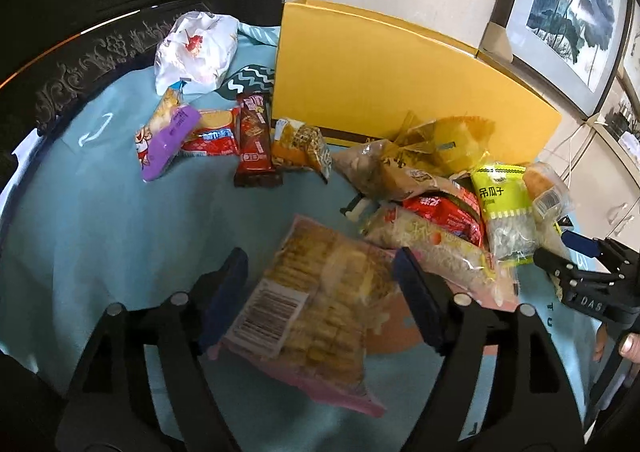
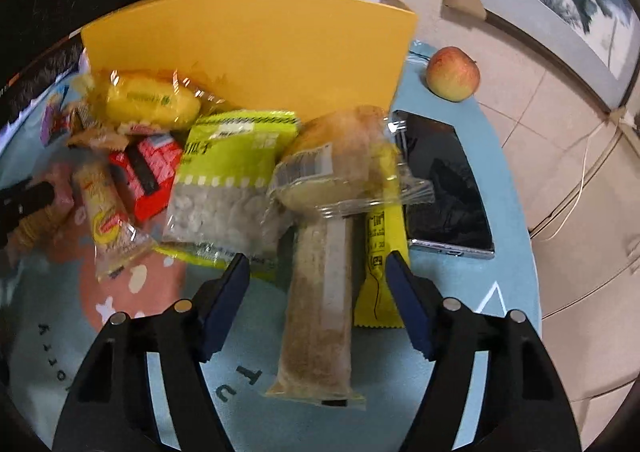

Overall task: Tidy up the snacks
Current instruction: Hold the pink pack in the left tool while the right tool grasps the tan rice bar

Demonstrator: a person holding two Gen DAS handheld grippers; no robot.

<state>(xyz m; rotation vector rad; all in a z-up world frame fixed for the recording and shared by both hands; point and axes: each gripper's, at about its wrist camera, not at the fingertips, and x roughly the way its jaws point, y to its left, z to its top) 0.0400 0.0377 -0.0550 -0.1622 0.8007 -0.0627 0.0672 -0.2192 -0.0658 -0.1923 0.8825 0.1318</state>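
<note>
L tongs (image 1: 320,292) apart over cracker pack (image 1: 316,312) | R tongs (image 2: 316,292) apart astride long bar (image 2: 320,304)

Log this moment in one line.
left claw: open over cracker pack | right claw: open over long bar | box: behind pile

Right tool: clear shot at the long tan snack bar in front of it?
Probably yes. The long tan bar lies between the right tool's open fingers, nothing covering its near half. Only its far end sits under the clear-wrapped bun.
</note>
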